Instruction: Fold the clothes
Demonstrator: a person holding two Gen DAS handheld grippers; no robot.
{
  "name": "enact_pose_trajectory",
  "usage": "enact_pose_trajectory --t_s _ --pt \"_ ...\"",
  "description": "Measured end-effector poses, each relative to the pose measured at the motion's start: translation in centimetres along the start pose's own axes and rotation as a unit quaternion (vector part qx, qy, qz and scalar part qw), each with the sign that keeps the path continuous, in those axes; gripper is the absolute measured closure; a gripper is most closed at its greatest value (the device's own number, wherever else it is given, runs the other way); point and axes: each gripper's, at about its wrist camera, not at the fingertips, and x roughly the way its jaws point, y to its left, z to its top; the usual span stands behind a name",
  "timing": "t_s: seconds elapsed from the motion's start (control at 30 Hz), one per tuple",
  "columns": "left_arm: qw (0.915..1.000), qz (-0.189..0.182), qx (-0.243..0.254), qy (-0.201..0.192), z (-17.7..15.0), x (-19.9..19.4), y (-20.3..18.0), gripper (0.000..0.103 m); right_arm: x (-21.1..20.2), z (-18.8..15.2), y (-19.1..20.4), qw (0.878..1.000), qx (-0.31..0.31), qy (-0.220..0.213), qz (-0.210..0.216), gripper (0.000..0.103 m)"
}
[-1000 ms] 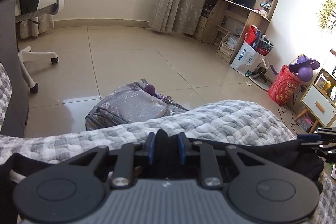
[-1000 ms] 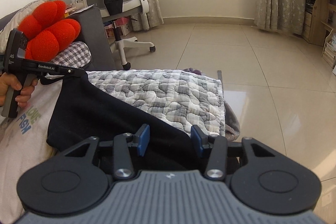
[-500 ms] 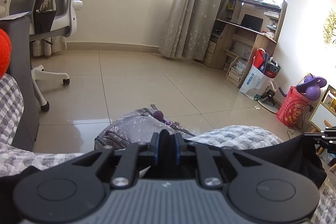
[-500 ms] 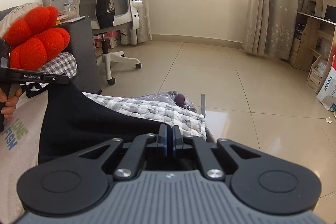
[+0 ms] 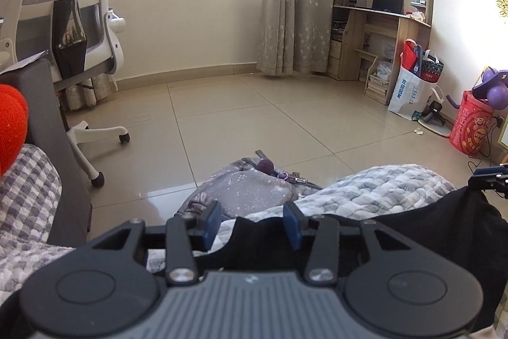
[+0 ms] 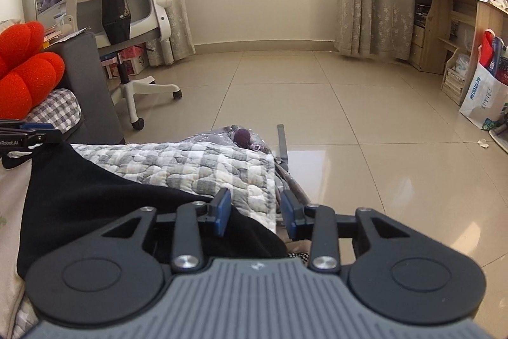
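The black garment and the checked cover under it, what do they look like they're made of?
Black garment: soft matte cloth, probably a knit or fleece, since it drapes in loose folds without shine. Checked cover: quilted cotton-like fabric, with puffy stitched ripples across grey and white checks. Exact fibres cannot be told.

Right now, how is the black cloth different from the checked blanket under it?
The black garment is plain and dark; the checked quilt has grey and white squares with puffy stitching. The black garment lies on top, and the checked quilt sits underneath, spread to the bed's edge. The black garment looks smooth and thin; the checked quilt looks thick and padded. Both are soft fabric on the same bed.
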Motion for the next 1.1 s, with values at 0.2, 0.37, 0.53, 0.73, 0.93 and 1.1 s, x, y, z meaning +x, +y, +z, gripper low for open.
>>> enact_pose_trajectory --t_s 0.2,0.37,0.53,0.73,0.93,1.1 --pt "0.9972 -0.057 0.042 -0.024 0.5 -3.3 -2.9 0.057 -3.5 -1.6 -2.2 0.999 0.038 -0.009 0.013 0.066" --pt "0.9887 -0.124 0.082 -0.021 -0.7 -5.3 -6.4 0.057 -6.3 -3.4 -1.8 0.999 0.025 -0.02 0.041 0.066" --pt "0.9769 -0.176 0.121 -0.005 -2.9 -6.2 -9.5 0.057 -7.6 -4.5 0.6 0.997 -0.026 -0.012 0.073 0.066" --pt "0.9681 -0.206 0.142 0.013 -4.5 -6.1 -12.3 0.057 -7.7 -5.6 2.9 0.992 -0.083 0.0 0.094 0.064" --pt "0.9664 -0.194 0.166 0.028 -5.5 -4.8 -14.2 0.069 -6.6 -7.0 3.5 0.99 -0.133 -0.016 0.041 0.059" --pt "0.9653 -0.185 0.183 0.015 -5.3 -5.7 -14.9 0.099 -5.8 -7.3 4.0 0.983 -0.179 -0.034 -0.003 0.096"
